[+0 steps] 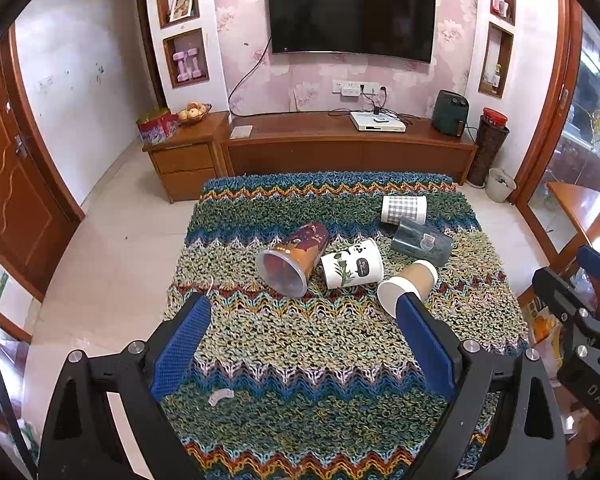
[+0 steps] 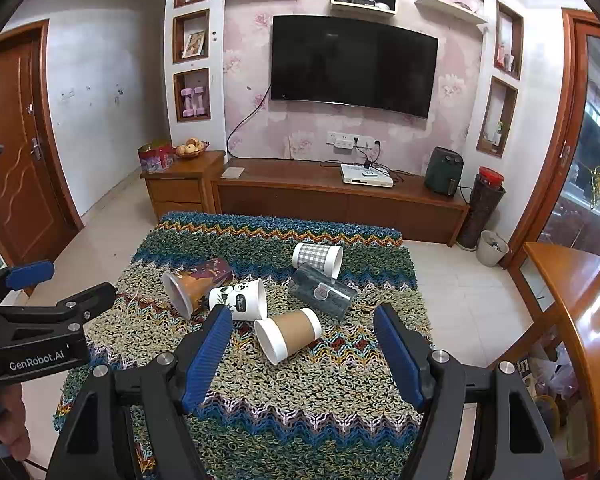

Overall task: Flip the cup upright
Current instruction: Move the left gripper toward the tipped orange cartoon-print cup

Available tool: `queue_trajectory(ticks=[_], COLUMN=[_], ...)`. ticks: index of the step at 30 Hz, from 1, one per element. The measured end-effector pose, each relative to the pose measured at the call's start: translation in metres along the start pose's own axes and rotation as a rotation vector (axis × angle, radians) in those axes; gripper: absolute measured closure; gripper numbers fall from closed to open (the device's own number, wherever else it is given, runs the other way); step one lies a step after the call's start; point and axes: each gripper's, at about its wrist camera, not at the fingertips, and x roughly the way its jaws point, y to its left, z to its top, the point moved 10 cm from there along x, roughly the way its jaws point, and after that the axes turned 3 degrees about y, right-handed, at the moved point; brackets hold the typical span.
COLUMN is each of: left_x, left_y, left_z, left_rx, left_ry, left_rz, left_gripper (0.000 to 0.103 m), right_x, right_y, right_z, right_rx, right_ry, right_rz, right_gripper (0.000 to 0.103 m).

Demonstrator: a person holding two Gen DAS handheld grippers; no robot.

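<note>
Several cups lie on their sides on a zigzag woven cloth (image 1: 300, 344): a brown-sleeved paper cup (image 1: 410, 284) (image 2: 290, 334), a white panda cup (image 1: 352, 264) (image 2: 242, 298), a dark red and orange cup (image 1: 294, 256) (image 2: 198, 286), a dark grey cup (image 1: 420, 242) (image 2: 324, 292) and a checked white cup (image 1: 404, 209) (image 2: 318, 258). My left gripper (image 1: 304, 306) is open and empty, above the cloth short of the cups. My right gripper (image 2: 304, 314) is open and empty, its fingertips either side of the brown-sleeved cup but nearer the camera.
The cloth covers a low table (image 2: 112, 396) on a tiled floor. A wooden TV cabinet (image 1: 348, 148) and drawer unit (image 1: 184, 160) stand behind. A wooden table (image 2: 580, 292) is at the right. A small white scrap (image 1: 220, 396) lies on the cloth near me.
</note>
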Motion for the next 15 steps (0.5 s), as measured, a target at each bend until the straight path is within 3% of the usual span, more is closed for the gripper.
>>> queue_trajectory(ticks=[9,15], left_x=[0.016,0.047], left_y=[-0.005,-0.001], left_z=[0.007,0.007], left_rx=[0.154,0.2], left_ry=[-0.013,0.037], left_rz=[0.031,0.035], left_gripper=[0.008,0.008], right_x=[0.019,0.038], right_y=[-0.005,0.001], right_z=[-0.004,-0.006], right_rx=[0.024,0.031], right_ry=[0.035,0.069], right_rz=[0.013,0.027], right_gripper=[0.029,0.029])
